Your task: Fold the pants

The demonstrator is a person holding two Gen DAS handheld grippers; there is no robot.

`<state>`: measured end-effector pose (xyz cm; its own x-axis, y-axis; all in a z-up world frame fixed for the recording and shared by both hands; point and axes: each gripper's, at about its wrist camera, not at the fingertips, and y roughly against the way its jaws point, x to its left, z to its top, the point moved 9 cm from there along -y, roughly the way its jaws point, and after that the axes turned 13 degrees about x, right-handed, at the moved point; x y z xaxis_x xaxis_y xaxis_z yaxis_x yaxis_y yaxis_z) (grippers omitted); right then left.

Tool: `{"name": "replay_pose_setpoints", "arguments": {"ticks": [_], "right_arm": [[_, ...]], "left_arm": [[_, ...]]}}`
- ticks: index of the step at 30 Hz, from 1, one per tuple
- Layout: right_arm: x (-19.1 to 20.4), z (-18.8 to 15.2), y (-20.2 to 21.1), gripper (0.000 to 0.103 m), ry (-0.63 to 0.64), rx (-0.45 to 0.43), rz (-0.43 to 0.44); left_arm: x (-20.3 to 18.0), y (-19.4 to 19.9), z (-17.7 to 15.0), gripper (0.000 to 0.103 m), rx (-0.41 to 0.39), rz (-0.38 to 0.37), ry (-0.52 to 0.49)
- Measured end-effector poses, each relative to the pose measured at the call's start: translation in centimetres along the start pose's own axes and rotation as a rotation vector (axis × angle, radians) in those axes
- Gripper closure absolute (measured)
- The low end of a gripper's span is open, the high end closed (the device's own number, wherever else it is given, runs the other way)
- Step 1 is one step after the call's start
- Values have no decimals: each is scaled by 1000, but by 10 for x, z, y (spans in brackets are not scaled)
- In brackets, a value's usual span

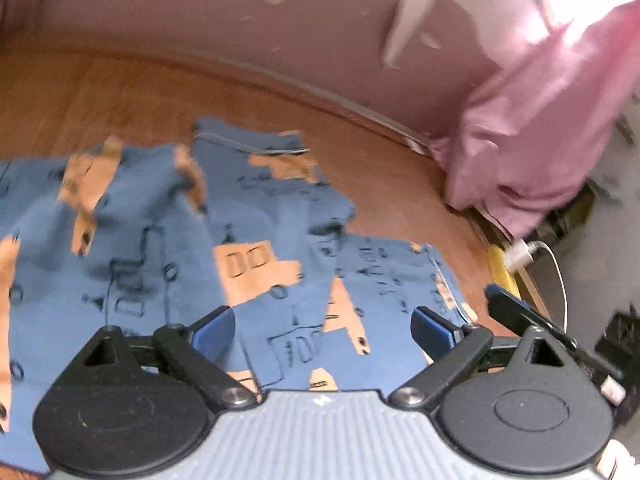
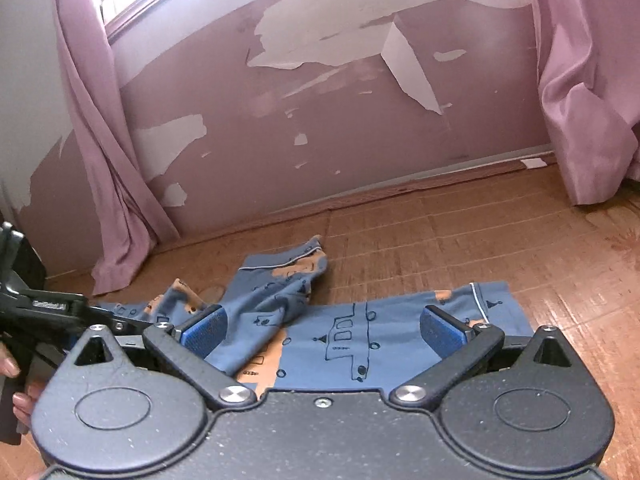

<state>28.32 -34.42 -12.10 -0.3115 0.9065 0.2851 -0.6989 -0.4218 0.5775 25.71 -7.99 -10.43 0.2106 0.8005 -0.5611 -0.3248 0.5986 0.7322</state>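
The pants (image 2: 352,336), blue cloth printed with dark outline drawings and tan patches and piped in white at the hems, lie rumpled and unfolded on the wooden floor (image 2: 460,232) near its wall edge, one leg spread flat, the other bunched and twisted beside it.

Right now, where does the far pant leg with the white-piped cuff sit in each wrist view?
Left wrist: the far pant leg lies upper centre, cuff toward the wall.
Right wrist: the same leg lies centre, left of the near leg.
Shared landmark: the peeling paint flap on the wall.
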Motion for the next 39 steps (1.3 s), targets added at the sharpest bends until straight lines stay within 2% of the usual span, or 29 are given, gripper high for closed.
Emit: {"name": "replay_pose_setpoints", "arguments": {"ticks": [2,11,15,17,19,21,24,26,28,31,36,39], "right_arm": [[0,0,-4,1,2,7,9],[5,-1,-28,1,18,50,50],[3,-4,-30,1,12,56,59],[2,-5,-31,1,12,63,65],[3,-6,-32,3,19,79,65],[4,-2,-34,7,26,99,53],[13,16,-48,17,42,168,59],[27,37,-66,29,90,238,36],[45,60,-91,46,114,310,40],[80,88,-135,60,129,431,64],[138,106,-212,64,231,605,-7],[155,104,-251,62,276,668,-108]], "left_arm": [[10,-2,0,6,-4,-15,51],[22,-15,-10,24,55,-147,181],[34,-22,-13,47,63,-218,295],[44,-26,-17,55,54,-283,394],[52,-30,-19,69,42,-323,457],[57,-31,-21,74,30,-339,473],[60,-31,-25,81,33,-348,467],[61,-33,-26,84,46,-330,450],[60,-34,-25,89,52,-313,429],[58,-32,-24,99,59,-285,392],[55,-31,-19,100,62,-238,356],[56,-29,-14,100,52,-223,356]]}}
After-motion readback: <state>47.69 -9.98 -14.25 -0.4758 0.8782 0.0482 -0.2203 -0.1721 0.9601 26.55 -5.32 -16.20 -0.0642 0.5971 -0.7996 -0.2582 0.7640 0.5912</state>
